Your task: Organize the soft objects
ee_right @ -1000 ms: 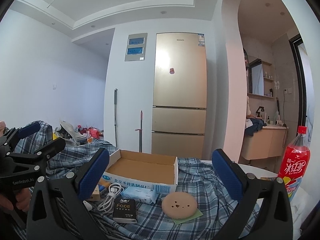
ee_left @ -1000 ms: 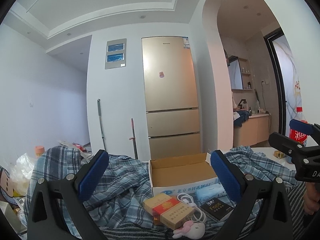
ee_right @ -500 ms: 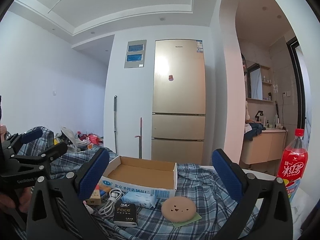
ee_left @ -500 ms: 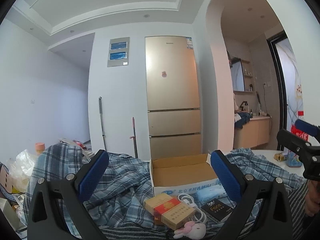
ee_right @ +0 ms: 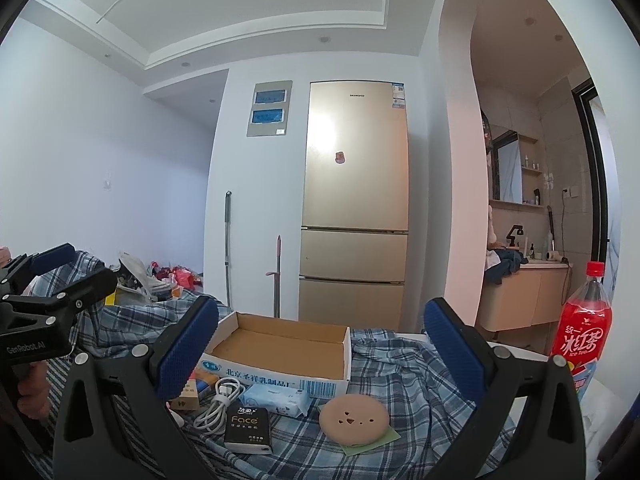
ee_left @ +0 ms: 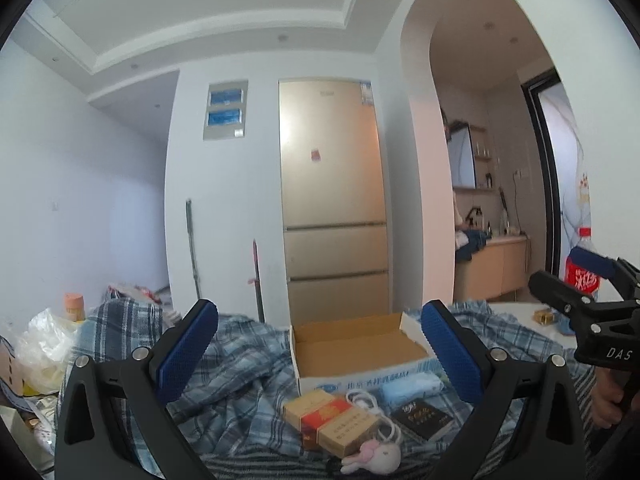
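Plaid cloth [ee_right: 400, 384] carries my soft tissue pack [ee_right: 276, 396] at the cardboard box's [ee_right: 280, 344] front edge, so I hover both wide-open grippers, left [ee_left: 320, 354] and right [ee_right: 320, 354], planning a gentle, centred pinch.

white cable [ee_right: 218, 402] partly behind fingers [ee_right: 186, 354]

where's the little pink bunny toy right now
In the left wrist view, the bunny toy lies low and centre on the plaid cloth, touching the near end of the cigarette cartons, beside the white cable.
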